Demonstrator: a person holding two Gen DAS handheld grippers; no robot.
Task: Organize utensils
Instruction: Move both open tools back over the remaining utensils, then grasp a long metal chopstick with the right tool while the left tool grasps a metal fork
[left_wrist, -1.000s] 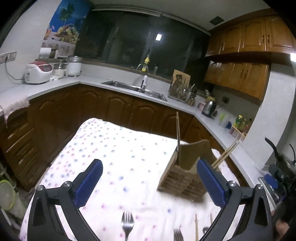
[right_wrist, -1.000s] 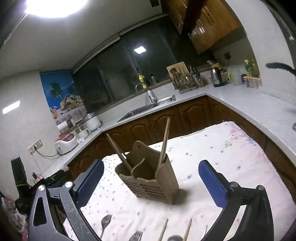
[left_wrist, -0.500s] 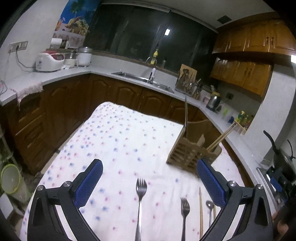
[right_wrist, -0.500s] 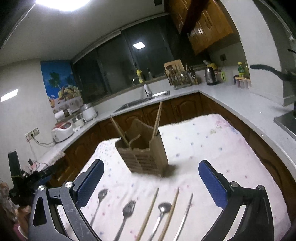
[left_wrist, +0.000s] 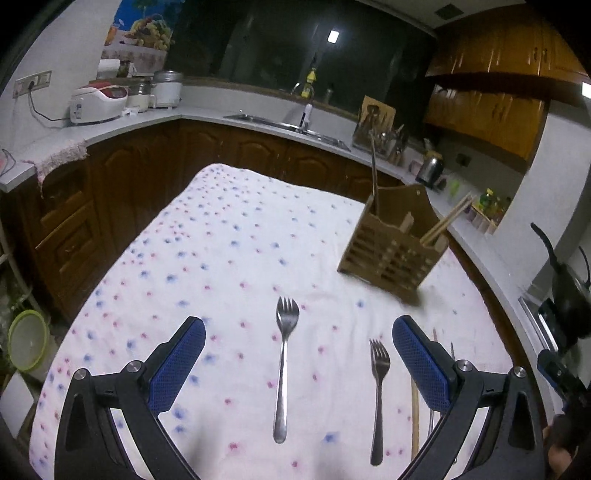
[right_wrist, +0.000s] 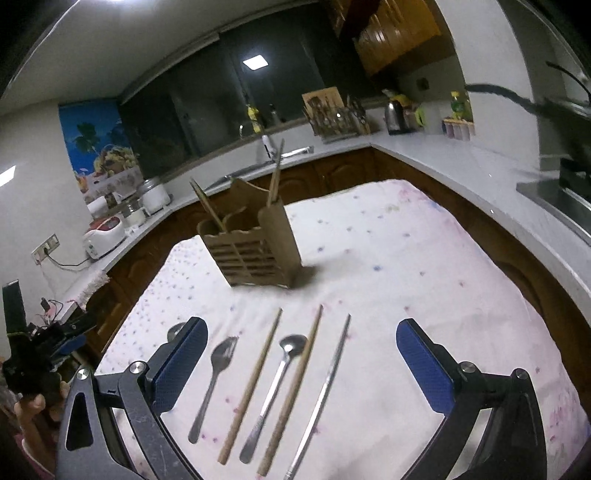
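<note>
Both our jaws hung released; the long steel fork (left_wrist: 283, 365) lay lengthwise, centre-frame, probably squarely between our left gripper's (left_wrist: 297, 363) pads.

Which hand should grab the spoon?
Right, probably. The spoon lies between the open right hand-held gripper fingers; the left hand-held gripper frames a fork instead.

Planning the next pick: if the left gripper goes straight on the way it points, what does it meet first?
Likely the fork lying centred between the open left gripper fingers, on the tablecloth. The wooden holder sits farther off to the right; depth is uncertain.
</note>
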